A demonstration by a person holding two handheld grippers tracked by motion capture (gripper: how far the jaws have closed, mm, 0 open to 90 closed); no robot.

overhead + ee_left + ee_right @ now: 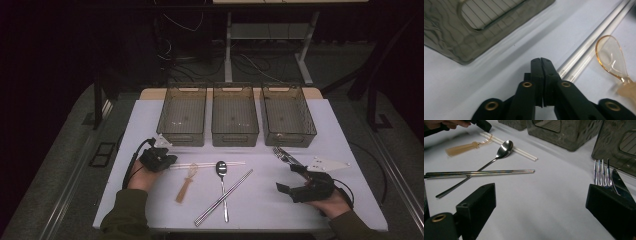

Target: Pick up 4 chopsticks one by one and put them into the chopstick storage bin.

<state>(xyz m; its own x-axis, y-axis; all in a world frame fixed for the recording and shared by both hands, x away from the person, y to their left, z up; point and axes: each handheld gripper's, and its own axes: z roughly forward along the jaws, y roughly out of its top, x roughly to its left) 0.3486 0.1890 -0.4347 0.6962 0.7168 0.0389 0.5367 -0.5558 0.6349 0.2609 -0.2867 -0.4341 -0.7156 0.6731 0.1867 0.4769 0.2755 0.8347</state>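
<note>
A pair of white chopsticks (210,164) is laid side by side, touching along their length, flat on the white table, in front of the left and middle bins. In the left gripper view the pair (596,42) is seen running diagonally, just beside the amber plastic spoon. In the right gripper view the metal spoon's bowl is seen resting across the pair (509,147).

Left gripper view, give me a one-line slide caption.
Shut left gripper rests beside white chopsticks, near an amber spoon and a smoky bin.
</note>
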